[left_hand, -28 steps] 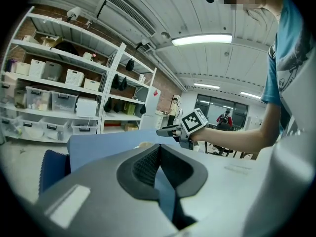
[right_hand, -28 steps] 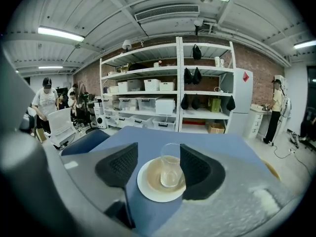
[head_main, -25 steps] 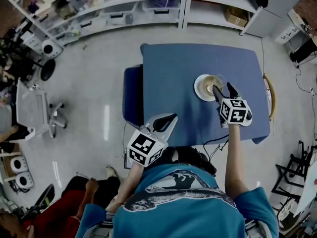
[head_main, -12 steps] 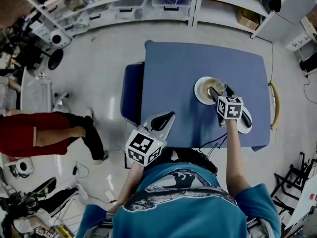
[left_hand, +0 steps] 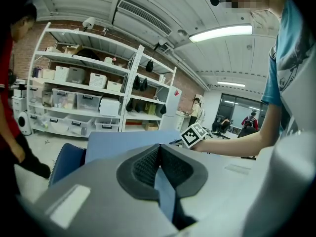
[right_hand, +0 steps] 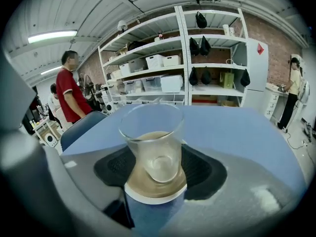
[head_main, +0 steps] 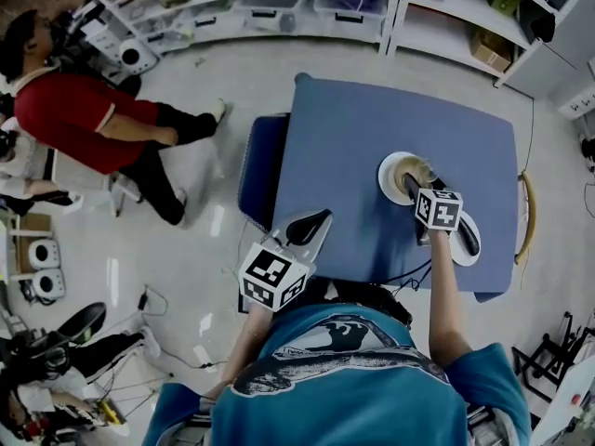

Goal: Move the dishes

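A clear glass (right_hand: 153, 142) stands over a white plate with a tan centre (right_hand: 155, 190) on the blue table (head_main: 372, 128). My right gripper (right_hand: 154, 154) is shut on the glass, with a black pad (right_hand: 200, 167) against each side. In the head view the plate (head_main: 392, 167) and the glass (head_main: 425, 171) sit right of the table's middle, and the right gripper (head_main: 420, 178) reaches in from the near side. My left gripper (head_main: 316, 219) is shut and holds nothing. It hovers at the table's near left corner; in its own view the left gripper (left_hand: 159, 149) points across the tabletop.
A white oval shape, perhaps a second plate (head_main: 471, 244), lies at the table's near right edge beside my right hand. A blue chair (head_main: 260, 170) stands against the table's left side. A person in red (head_main: 84, 110) is on the floor at the far left. Shelves (head_main: 279, 7) line the back.
My right gripper's jaws, spread wide at the plate a second ago, have come together on the glass. The person in red walked from the lower left to the upper left. My left gripper stayed put.
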Available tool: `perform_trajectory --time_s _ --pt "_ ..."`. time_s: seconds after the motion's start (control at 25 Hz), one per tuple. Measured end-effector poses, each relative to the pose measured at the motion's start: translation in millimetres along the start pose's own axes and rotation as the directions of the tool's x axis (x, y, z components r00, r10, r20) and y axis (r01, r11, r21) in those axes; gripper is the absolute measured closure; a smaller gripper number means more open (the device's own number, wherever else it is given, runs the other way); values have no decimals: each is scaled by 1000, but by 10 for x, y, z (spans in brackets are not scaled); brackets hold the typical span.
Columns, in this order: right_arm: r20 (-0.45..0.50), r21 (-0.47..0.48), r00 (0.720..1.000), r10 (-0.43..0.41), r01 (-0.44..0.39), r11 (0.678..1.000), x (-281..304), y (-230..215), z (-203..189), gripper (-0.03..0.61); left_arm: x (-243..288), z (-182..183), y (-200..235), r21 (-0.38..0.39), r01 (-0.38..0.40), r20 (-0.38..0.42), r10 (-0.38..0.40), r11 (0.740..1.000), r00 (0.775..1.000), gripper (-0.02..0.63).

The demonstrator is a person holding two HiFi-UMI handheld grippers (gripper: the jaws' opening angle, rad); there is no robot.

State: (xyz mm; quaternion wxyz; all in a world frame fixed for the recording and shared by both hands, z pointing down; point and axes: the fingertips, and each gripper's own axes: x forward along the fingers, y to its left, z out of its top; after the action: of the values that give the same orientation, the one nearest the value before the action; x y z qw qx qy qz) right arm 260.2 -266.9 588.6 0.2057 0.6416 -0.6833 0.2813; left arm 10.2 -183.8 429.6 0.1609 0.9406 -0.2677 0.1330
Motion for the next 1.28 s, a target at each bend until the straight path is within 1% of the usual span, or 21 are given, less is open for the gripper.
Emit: perform_trajectory --time_s 0.04,0.16,0.36,0.64,0.76,0.92,1.12,1.28 --pt "4 -2 1000 5 -5 1000 15 7 -4 298 -8 -3 11 -2 -7 0 7 1000 1000 601" --pt "30 -15 999 19 -18 1000 35 21 11 299 -22 0 45 -6 -22 1 23 1000 1000 601" --pt "105 -15 994 24 -23 1000 48 51 33 304 -40 4 93 -9 -37 -1 37 999 999 601" --pt "105 -14 994 10 -8 1000 19 14 45 304 -81 31 63 -8 -51 7 51 999 999 601" --pt "98 -38 995 12 -9 999 -21 52 37 304 -141 21 91 -12 -68 11 68 998 998 601" --pt "107 -71 994 35 -28 997 -103 176 74 304 -241 -29 133 -20 -92 13 92 996 996 601" --pt "151 -99 986 74 -59 993 -217 356 279 304 -298 -45 169 -29 -105 22 106 994 994 601" --pt "180 -125 976 126 -104 987 -316 617 430 304 -348 -84 175 -37 -110 22 110 993 994 601"
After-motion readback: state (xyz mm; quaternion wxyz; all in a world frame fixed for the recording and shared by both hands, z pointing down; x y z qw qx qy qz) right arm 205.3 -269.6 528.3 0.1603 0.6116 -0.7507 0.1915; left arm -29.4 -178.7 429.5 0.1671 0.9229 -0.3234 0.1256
